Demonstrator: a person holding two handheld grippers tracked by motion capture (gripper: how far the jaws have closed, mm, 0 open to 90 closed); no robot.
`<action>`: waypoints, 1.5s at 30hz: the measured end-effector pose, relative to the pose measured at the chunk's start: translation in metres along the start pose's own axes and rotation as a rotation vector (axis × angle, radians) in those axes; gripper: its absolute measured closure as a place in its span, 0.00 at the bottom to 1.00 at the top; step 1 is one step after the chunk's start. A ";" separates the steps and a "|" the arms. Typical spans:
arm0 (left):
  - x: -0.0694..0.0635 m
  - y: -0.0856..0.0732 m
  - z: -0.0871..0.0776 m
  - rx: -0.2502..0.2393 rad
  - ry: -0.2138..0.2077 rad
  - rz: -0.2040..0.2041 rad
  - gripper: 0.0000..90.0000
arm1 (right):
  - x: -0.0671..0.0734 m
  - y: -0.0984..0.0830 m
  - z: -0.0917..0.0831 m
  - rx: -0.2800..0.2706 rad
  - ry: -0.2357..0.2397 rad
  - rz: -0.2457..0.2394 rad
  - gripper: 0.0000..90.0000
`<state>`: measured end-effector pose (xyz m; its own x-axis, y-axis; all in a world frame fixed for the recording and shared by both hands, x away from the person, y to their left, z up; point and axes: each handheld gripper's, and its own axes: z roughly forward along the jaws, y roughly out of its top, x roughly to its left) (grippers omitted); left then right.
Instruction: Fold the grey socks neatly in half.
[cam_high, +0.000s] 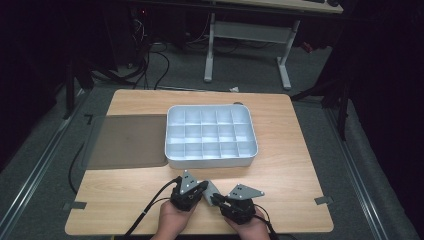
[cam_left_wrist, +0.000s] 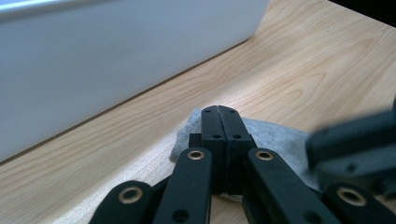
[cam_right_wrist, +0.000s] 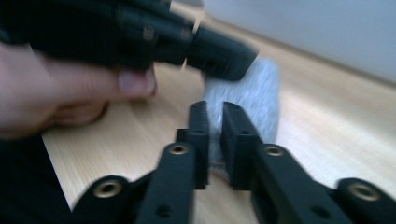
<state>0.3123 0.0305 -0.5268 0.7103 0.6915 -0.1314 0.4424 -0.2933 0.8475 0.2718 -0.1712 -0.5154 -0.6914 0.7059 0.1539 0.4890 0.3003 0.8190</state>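
Left gripper (cam_left_wrist: 219, 112): jaws shut, pinching our grey cloth (cam_left_wrist: 280, 140) near the table's (cam_high: 300, 165) front edge. Right gripper (cam_right_wrist: 215, 109): jaws narrowly parted astride the same cloth; we cannot tell if they press it. White divided tray (cam_high: 172, 150): mid-table, every compartment empty. Progress, we judge: early; cloth not yet placed.

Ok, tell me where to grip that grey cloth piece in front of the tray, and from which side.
Take the grey cloth piece by its free flat edge nearest the compartment tray, coming in low along the table; it lies limp and thin, and the left gripper already pinches its near end.
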 end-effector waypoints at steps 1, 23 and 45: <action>0.000 0.000 0.000 -0.001 0.001 0.001 1.00 | -0.002 0.002 -0.002 -0.016 -0.006 0.009 0.82; 0.018 -0.006 -0.019 -0.027 0.028 -0.086 0.93 | -0.022 0.001 0.023 0.130 0.082 0.180 0.64; 0.019 -0.007 -0.012 0.032 -0.061 -0.038 0.95 | -0.014 0.027 0.032 0.346 0.051 0.064 0.61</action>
<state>0.3161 0.0537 -0.5296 0.7245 0.6612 -0.1949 0.4861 -0.2895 0.8246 0.3115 -0.1524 -0.5128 -0.6752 0.6997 0.2334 0.6773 0.4627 0.5720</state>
